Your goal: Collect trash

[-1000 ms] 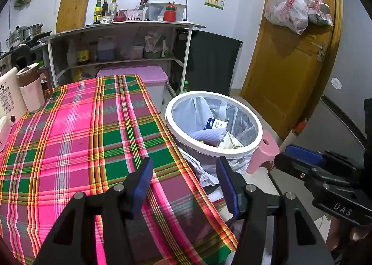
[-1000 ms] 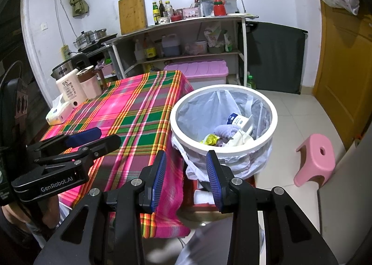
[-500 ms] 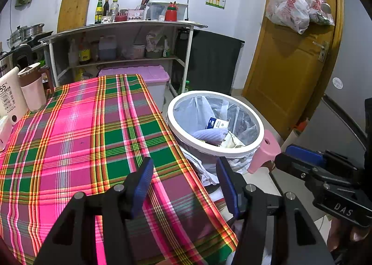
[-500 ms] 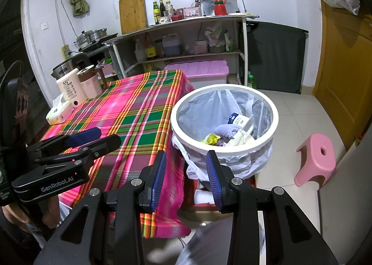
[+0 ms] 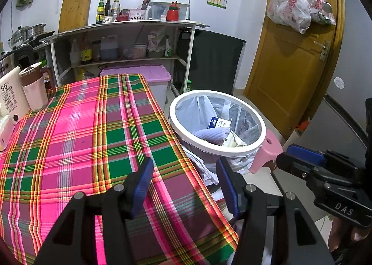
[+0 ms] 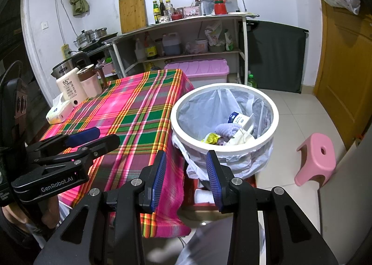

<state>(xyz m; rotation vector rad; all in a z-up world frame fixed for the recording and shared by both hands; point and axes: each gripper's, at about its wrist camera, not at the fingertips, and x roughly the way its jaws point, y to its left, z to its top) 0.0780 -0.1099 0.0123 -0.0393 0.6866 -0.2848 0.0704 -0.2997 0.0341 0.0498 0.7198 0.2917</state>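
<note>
Trash [image 6: 229, 133] sits inside the white bin [image 6: 274, 125] beside the plaid table [image 5: 76, 130]. I hold the left gripper [image 5: 183, 186] wide and the right gripper [image 6: 186, 176] half-parted, both empty. Risk: snagging the overhanging liner [image 6: 253, 162]. Open floor lies rightward, bar the pink stool [image 6: 316, 155].

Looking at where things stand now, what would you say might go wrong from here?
The trash bin stands close against the table edge, so a gripper reaching in might knock its rim and tip it. The bin liner sags loose below the rim and could snag on the right gripper. Both grippers, including the left gripper, are open and empty, so nothing is secured yet.
</note>
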